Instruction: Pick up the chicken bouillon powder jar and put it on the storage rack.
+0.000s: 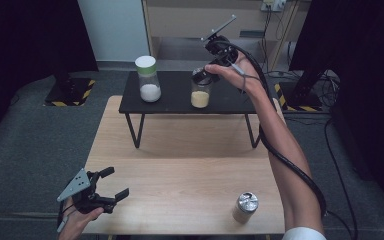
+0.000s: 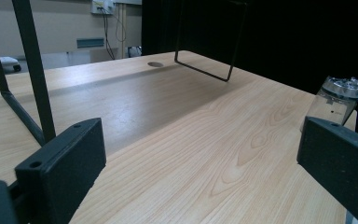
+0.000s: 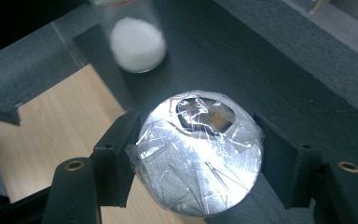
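My right gripper (image 1: 200, 77) is over the black shelf (image 1: 175, 92), shut on the top of a clear jar (image 1: 200, 97) with yellowish powder in its base. In the right gripper view both jaws press the sides of the jar's foil-covered silver lid (image 3: 200, 151). A second jar (image 1: 149, 80), with a green lid and white powder, stands to its left on the shelf. My left gripper (image 1: 116, 182) hovers at the wooden table's (image 1: 190, 170) front left corner, open and holding nothing. A third jar (image 1: 245, 206) with a silver lid stands at the table's front right, and it is visible past the open left jaws (image 2: 336, 100).
The black shelf stands on thin wire legs (image 2: 28, 70) across the back of the table. A thick cable (image 1: 290, 160) trails along the right forearm. Grey carpet surrounds the table, and a cabinet stands behind it.
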A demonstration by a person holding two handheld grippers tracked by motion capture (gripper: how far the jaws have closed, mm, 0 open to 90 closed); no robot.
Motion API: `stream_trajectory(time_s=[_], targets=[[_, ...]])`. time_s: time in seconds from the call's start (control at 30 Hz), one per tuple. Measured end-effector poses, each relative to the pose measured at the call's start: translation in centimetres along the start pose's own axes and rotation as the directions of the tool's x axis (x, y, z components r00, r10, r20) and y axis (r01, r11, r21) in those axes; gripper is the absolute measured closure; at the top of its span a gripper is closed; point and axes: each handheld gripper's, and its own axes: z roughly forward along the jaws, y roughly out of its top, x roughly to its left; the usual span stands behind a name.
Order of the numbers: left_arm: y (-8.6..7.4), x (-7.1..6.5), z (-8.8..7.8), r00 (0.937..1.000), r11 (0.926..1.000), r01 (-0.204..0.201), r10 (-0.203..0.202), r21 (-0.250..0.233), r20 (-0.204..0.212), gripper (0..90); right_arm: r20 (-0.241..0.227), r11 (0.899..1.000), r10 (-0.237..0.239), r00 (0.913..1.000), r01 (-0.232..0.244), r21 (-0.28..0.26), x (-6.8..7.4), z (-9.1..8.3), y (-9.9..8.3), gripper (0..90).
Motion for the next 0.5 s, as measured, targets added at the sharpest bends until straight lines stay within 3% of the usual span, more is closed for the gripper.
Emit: stream_trajectory(time_s=[0.23, 0.5], targets=[[0.0, 0.0, 0.0, 1.0, 1.0, -0.002, 0.002, 0.0, 0.002, 0.0, 0.043, 1.0, 0.028, 0.9987, -0.029, 0.005, -0.6, 0.9, 0.7, 34.8], [-0.1, 0.1, 0.0, 1.0, 1.0, -0.001, 0.001, -0.002, 0.002, 0.0, 0.053, 0.999, 0.031, 0.9981, -0.032, 0.021, -0.7, 2.0, 1.4, 34.8]])
